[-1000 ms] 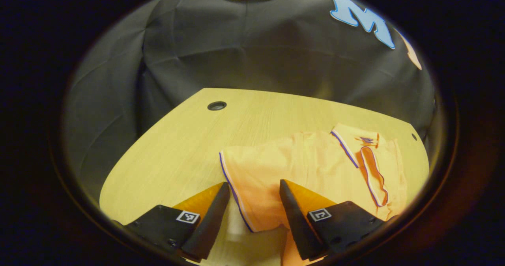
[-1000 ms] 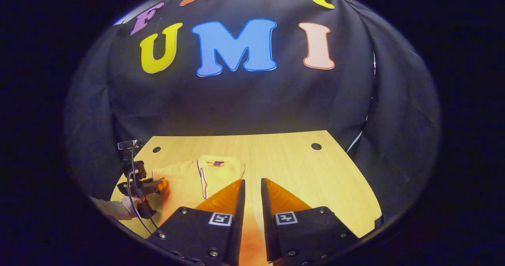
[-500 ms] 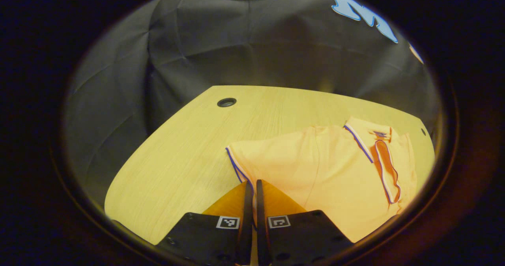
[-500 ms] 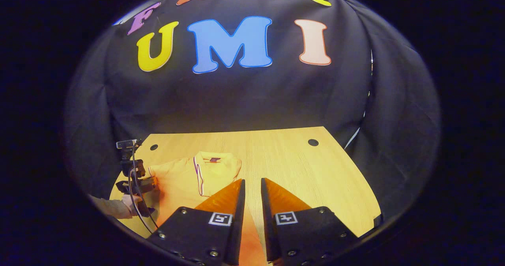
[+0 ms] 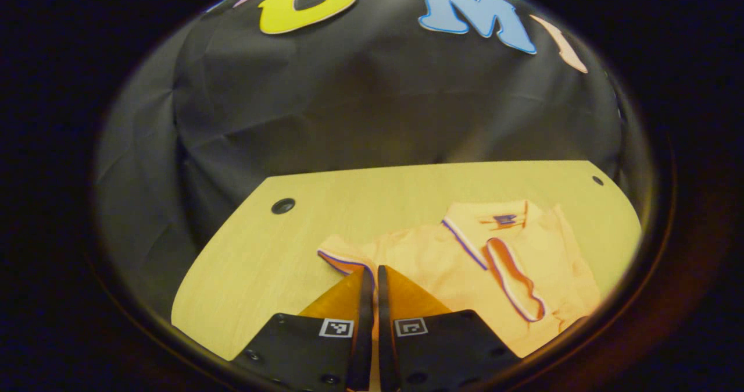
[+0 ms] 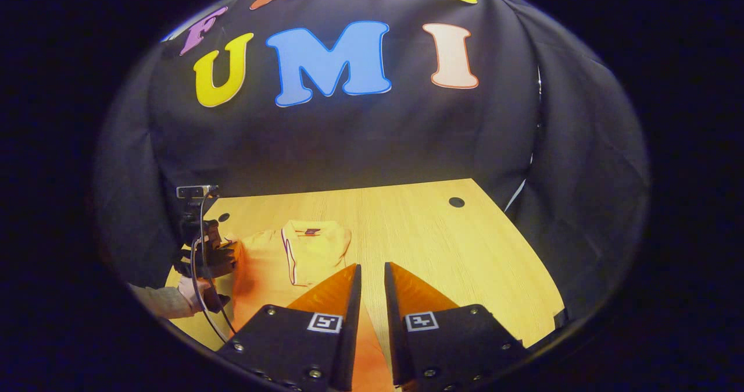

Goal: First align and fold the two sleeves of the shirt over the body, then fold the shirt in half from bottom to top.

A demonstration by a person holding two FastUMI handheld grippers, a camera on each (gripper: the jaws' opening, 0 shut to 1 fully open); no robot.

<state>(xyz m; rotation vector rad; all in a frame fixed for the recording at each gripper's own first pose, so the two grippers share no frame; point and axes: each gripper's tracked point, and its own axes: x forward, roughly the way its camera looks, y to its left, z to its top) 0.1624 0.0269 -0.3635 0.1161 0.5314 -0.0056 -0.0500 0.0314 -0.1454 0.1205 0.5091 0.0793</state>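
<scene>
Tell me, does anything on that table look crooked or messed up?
The orange shirt isn't flat: its left sleeve is bunched and lifted where the left claw pinches it. Nothing looks spilled or damaged on the table.

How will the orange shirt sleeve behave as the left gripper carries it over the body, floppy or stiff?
Likely floppy: the sleeve already bends up off the table where the left gripper pinches it. Probably light, since a thin pinch lifts it. The shirt wrinkles near the collar, so it may drag and bunch.
</scene>
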